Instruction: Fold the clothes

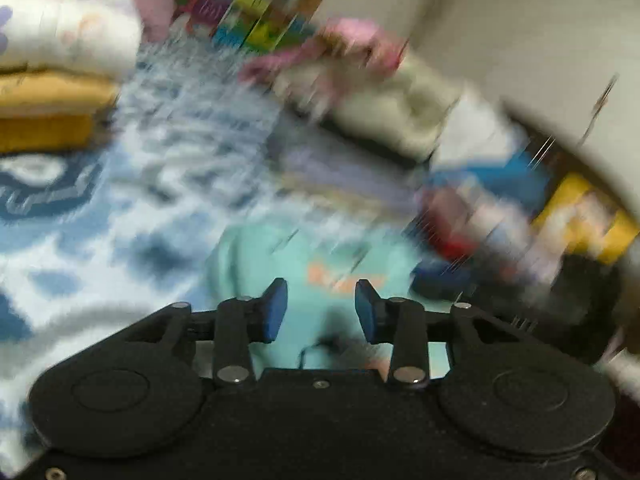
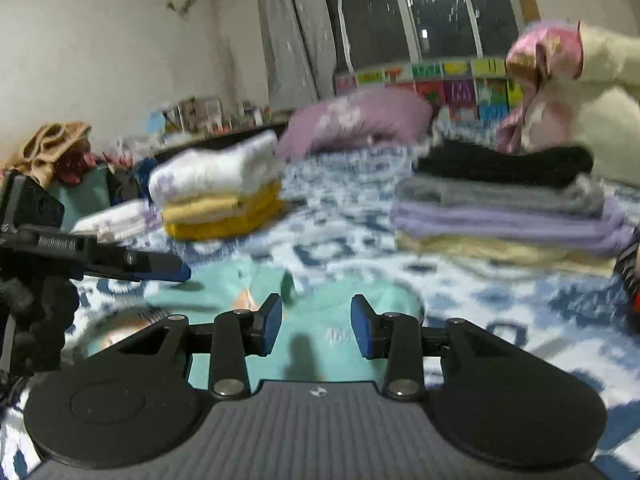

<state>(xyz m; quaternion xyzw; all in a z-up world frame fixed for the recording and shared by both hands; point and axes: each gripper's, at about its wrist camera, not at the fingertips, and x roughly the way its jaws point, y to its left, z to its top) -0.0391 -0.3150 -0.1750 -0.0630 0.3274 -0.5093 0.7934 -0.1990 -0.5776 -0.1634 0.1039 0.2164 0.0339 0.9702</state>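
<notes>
A teal garment (image 1: 320,256) with an orange print lies flat on the blue-and-white bedspread (image 1: 120,220), just ahead of both grippers. My left gripper (image 1: 321,308) hovers over its near edge with a clear gap between the blue pads and no cloth pinched; this view is heavily blurred. In the right wrist view the same teal garment (image 2: 332,308) spreads under my right gripper (image 2: 317,326), whose jaws stand apart with nothing between them. The left gripper (image 2: 168,268) shows side-on at the left, low over the garment's left edge.
A folded white-and-yellow stack (image 2: 218,192) sits back left, and a black, grey and purple stack (image 2: 508,208) back right. A pink pillow (image 2: 360,120) lies behind. A person's cream sleeve with pink cloth (image 2: 548,56) is at the far right. Clutter lines the left wall.
</notes>
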